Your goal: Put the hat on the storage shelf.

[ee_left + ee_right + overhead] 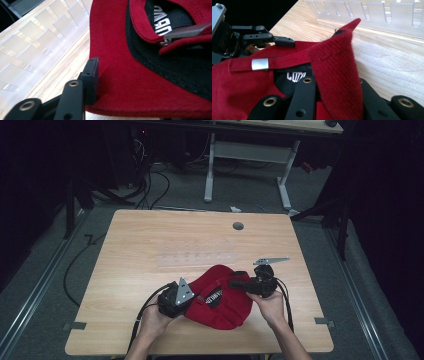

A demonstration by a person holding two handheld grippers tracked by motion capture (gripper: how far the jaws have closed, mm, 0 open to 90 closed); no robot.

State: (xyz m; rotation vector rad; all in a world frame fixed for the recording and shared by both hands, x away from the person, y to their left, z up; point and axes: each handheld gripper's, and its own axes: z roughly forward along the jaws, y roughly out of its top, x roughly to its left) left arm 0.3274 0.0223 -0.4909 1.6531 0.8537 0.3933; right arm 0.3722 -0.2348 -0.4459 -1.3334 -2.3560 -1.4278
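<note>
Wood-grain tabletop [150,245] filled the middle of the high view, a pale desk with a round grey grommet [238,226] near its far edge and a clear plastic rack [197,258] with a row of slots lying flat across its centre. Around it the room was dark — grey floor, black cables [150,185] trailing at the upper left of the frame, and the white legs of a second desk [247,165] at the top centre.

A red baseball cap [220,300] lay on the near half of the table, low in the frame and just right of centre, upside down so that its black lining and a white-lettered label showed. The left gripper [187,296] met the cap from the left, held by the left hand [152,320]; in the left gripper view one black jaw pressed against the outside of the red fabric at the rim, while the other jaw was hidden by the cap, so the jaws appeared pinched on the rim. The right gripper [235,282], held by the right hand [267,305], reached in from the right; in the right gripper view a fold of red fabric stood up between its two jaws, clamped there. A red adjusting strap [279,63] with a silver metal buckle [260,64] crossed the cap's back opening.
</note>
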